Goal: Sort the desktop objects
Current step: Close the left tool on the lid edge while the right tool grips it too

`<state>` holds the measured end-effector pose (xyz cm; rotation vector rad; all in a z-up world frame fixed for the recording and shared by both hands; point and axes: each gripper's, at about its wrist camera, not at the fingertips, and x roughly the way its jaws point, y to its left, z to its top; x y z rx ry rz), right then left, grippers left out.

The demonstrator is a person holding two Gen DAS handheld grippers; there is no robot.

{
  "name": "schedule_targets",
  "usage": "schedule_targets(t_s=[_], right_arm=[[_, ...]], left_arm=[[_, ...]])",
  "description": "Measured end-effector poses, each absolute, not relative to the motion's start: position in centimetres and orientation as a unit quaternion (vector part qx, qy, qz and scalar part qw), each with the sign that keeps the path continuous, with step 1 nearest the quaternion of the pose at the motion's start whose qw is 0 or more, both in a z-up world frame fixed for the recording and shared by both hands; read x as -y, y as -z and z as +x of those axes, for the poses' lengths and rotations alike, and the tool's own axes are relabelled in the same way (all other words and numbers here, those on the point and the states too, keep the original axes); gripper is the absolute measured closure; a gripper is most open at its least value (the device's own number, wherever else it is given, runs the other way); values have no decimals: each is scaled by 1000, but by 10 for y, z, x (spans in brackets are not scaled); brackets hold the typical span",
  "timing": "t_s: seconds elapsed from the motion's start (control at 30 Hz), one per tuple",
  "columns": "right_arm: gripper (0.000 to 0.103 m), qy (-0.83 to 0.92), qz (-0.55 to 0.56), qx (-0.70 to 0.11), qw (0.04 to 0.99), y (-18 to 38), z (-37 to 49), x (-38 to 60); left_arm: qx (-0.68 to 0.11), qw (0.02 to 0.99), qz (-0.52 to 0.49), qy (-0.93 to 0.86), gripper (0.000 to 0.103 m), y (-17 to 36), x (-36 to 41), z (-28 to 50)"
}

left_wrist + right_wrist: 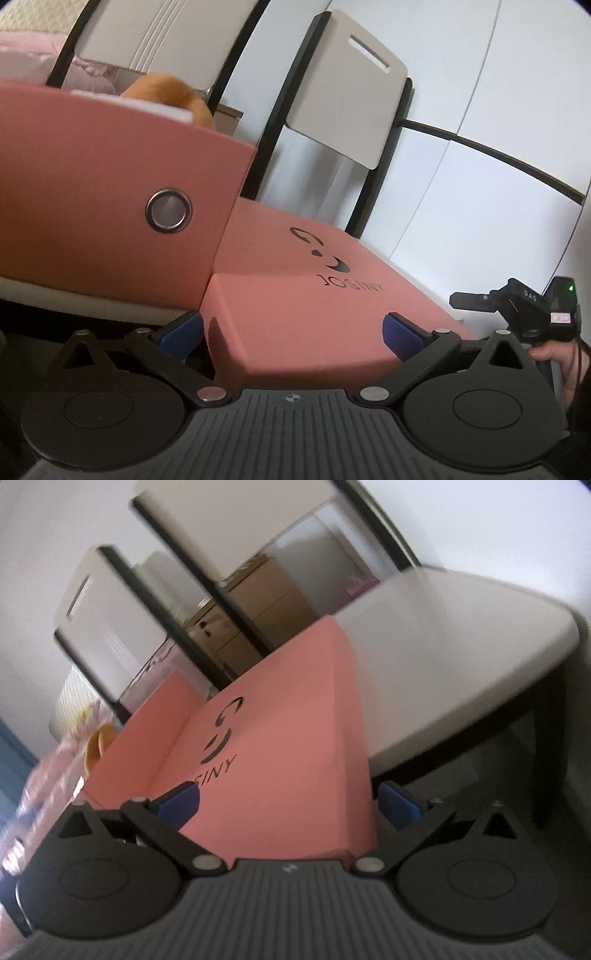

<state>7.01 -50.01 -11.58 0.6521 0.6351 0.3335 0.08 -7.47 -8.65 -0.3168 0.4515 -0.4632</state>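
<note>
A pink box lid (314, 295) with a black smile logo and the word JOSINY fills the middle of the left wrist view. My left gripper (291, 338) is shut on its near corner, one blue pad on each side. The same pink lid (280, 746) shows in the right wrist view, and my right gripper (288, 805) is shut on its other near end. The pink box base (110, 192), with a metal eyelet (168, 210), stands upright to the left, touching the lid. An orange plush object (173, 92) shows behind the base.
A white table (461, 646) lies under the lid, with its edge at the right. A chair back (347, 92) and black frame stand behind. Cardboard boxes (258, 605) sit farther back. The right-hand device (535, 310) shows at the right edge of the left wrist view.
</note>
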Motion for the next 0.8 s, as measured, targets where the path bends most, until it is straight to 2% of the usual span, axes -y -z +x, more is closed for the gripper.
schedule_targets(t_s=[0.17,0.5,0.8], right_arm=[[0,-155,336,-307,877,122,76,505],[0,-185,203,-285,918,111,67,479],[0,-196,193,-290,917,109,48,481]], left_arm=[[-224,938,-133,227,0,91,85,3],[-226,943,-103,222,0,90,95,-1],[-240,940,-84,228,0,84,96,-15]])
